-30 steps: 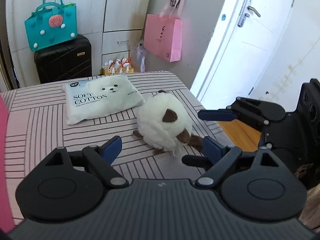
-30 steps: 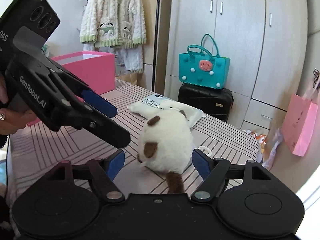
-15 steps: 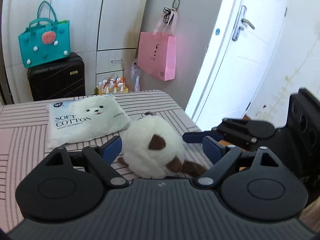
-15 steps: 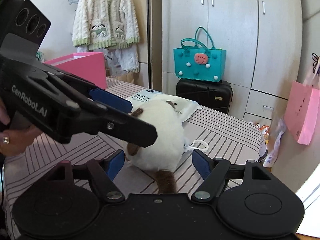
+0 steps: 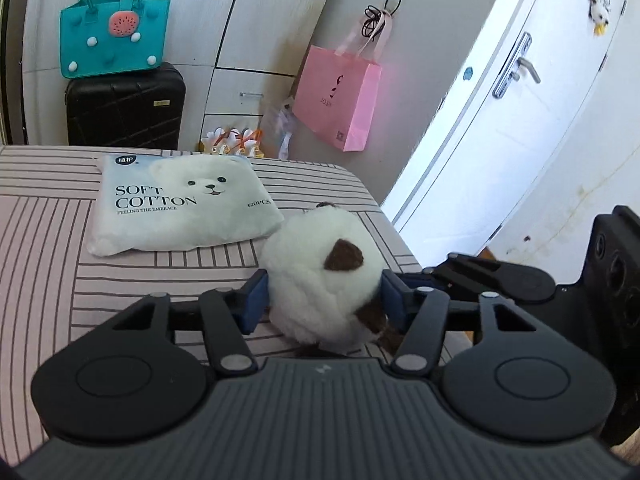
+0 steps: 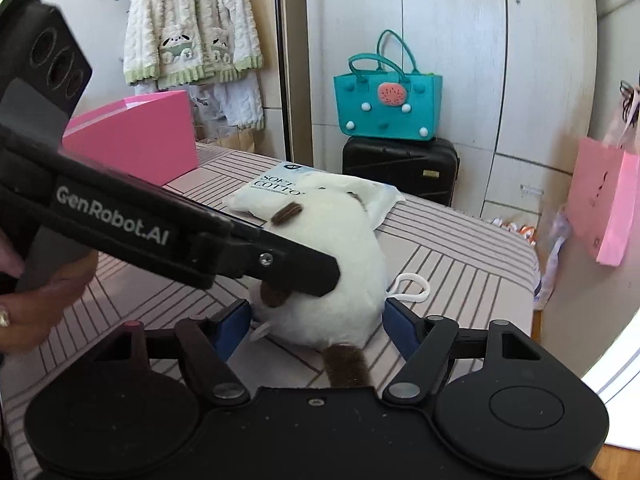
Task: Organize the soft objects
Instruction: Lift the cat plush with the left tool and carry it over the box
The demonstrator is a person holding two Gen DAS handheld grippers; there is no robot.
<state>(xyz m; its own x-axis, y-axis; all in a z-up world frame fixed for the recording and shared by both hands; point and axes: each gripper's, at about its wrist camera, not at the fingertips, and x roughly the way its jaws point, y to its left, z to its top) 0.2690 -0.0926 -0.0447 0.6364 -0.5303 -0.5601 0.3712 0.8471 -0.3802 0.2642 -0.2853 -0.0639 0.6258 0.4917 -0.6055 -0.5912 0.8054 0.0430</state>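
A round white plush toy with brown ears and tail lies on the striped table near its right edge. My left gripper has its blue pads on both sides of the plush, pressing its sides. My right gripper is open, its pads a little apart from the plush on either side. The left gripper crosses the right wrist view over the plush. A white "Soft Cotton" tissue pack lies behind the plush.
A pink open box stands on the table's far left. Beyond the table are a black suitcase with a teal bag, a pink paper bag and a white door. The table edge is just right of the plush.
My left gripper moved forward over the plush and closed its pads onto its sides. My right gripper came closer to the plush and stayed open.
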